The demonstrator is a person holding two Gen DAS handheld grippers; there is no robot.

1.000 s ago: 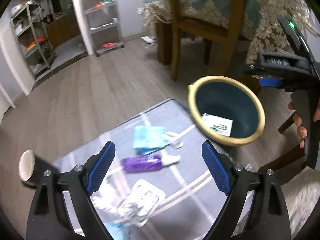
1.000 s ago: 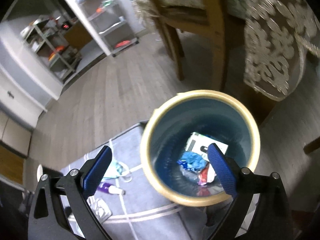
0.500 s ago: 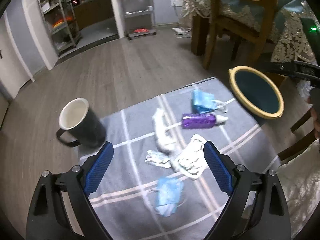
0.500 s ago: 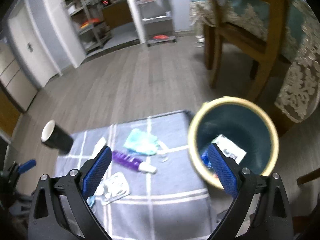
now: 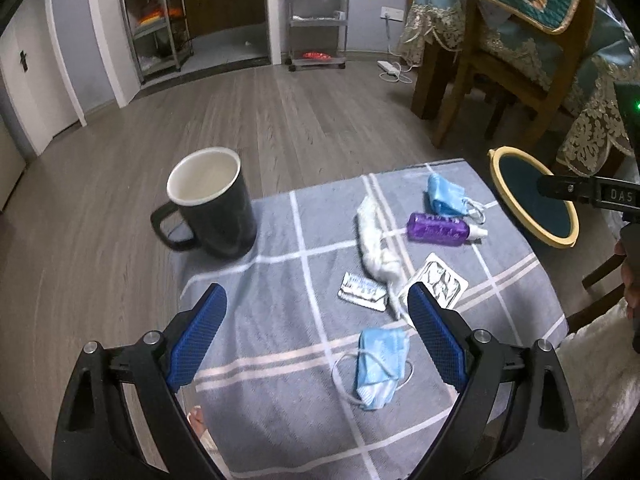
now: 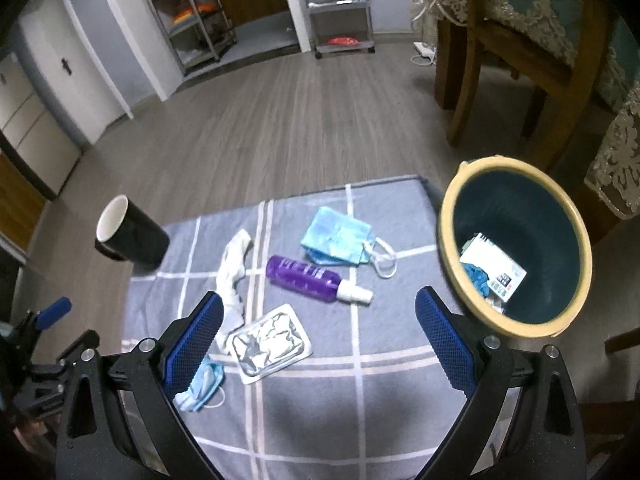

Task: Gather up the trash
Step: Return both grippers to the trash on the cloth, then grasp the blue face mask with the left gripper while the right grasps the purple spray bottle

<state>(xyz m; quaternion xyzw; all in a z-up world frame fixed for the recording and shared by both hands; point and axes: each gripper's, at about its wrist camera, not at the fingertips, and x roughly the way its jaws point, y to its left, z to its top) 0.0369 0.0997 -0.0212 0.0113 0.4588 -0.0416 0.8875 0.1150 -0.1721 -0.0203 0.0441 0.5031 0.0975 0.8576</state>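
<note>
Both claws wide open, empty. Left gripper (image 5: 316, 332) hovers low over crumpled blue mask (image 5: 379, 368), just ahead between fingers; probably lining up grab. Right gripper (image 6: 318, 338) hangs above purple bottle (image 6: 308, 274), bin (image 6: 448, 216) off right, handy for drops.

Lay on a cloth-covered bench (image 5: 280, 360): mug (image 5: 212, 204) at the far left, crumpled tissue (image 5: 376, 240) near the middle, spray bottle (image 5: 440, 229) just right of it, one face mask (image 5: 444, 198) behind the bottle, touching it. Sat nearer: foil packet (image 5: 362, 291) left of the tissue's near end, blister tray (image 5: 438, 283) right of it, second face mask (image 5: 380, 366) nearest of all. Stood off the right edge: bin (image 6: 516, 240), with paper scraps (image 6: 494, 268) inside. Stood behind the bin: chair (image 5: 512, 60); shelving cart (image 5: 318, 20) far back.
</note>
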